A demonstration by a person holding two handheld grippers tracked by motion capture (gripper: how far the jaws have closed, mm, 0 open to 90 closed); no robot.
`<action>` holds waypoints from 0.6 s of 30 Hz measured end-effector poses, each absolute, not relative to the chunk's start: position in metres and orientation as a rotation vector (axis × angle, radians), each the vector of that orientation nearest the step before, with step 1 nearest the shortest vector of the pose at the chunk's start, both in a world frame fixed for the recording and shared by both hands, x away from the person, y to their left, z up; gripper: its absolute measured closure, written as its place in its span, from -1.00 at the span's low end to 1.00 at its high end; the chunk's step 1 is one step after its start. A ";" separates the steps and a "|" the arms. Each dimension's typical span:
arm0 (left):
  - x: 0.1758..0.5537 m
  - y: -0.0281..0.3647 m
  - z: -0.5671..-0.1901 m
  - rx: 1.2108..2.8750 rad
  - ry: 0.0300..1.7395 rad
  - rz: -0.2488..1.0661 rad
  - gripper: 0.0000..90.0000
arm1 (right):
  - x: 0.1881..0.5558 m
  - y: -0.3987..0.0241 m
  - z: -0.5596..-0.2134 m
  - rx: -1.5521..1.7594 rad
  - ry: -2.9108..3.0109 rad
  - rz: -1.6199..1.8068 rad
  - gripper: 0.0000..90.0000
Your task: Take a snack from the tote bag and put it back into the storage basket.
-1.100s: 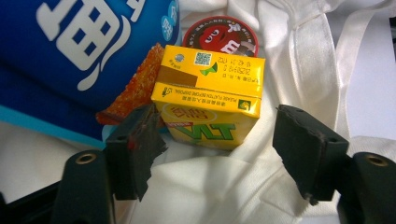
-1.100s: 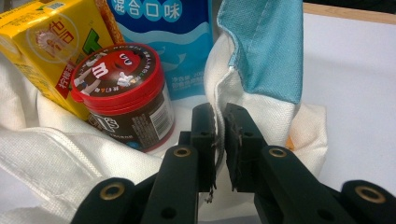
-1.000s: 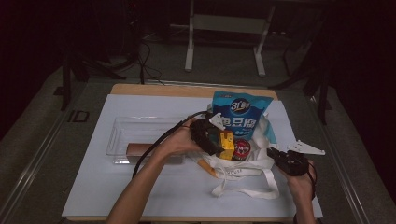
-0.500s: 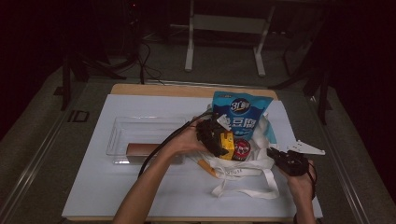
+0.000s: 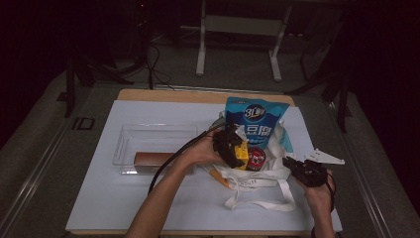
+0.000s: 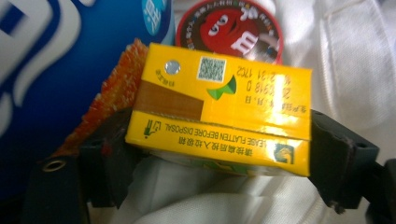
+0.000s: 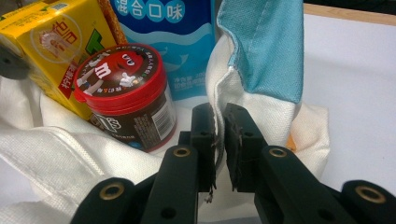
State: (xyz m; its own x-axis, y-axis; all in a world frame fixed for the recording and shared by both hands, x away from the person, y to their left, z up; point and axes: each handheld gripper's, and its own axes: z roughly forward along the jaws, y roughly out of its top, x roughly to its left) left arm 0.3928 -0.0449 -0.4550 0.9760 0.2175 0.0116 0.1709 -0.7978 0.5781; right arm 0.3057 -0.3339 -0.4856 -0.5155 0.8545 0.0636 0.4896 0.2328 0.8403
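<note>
Left hand-held gripper [image 6: 219, 154] is grasping the yellow drink carton [image 6: 224, 112] inside the white tote bag [image 5: 257, 173]. Right hand-held gripper [image 7: 219, 135] is pinching the bag's rim, beside the M&M's jar [image 7: 126, 93].

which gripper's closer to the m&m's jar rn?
Left. Left gripper, holding the yellow carton, sits right beside the jar; right gripper pinches the bag's rim farther off.

**Colours in the bag**

Yellow carton [image 6: 219, 112] with a brown patch sits between the black left gripper [image 6: 219, 163] jaws. Just past it: red-lidded brown jar [image 7: 126, 98], blue-and-white pouch [image 5: 255, 121], white tote [image 7: 252, 93] with light-blue lining.
</note>
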 end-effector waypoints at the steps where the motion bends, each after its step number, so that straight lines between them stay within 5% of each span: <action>1: 0.393 -0.046 -0.457 2.517 0.271 0.101 -0.55 | 0.306 -0.334 -0.486 1.235 2.101 1.199 0.83; 18: 0.390 -0.051 -0.462 2.548 0.251 0.148 -0.37 | 0.306 -0.333 -0.486 1.234 2.102 1.198 0.82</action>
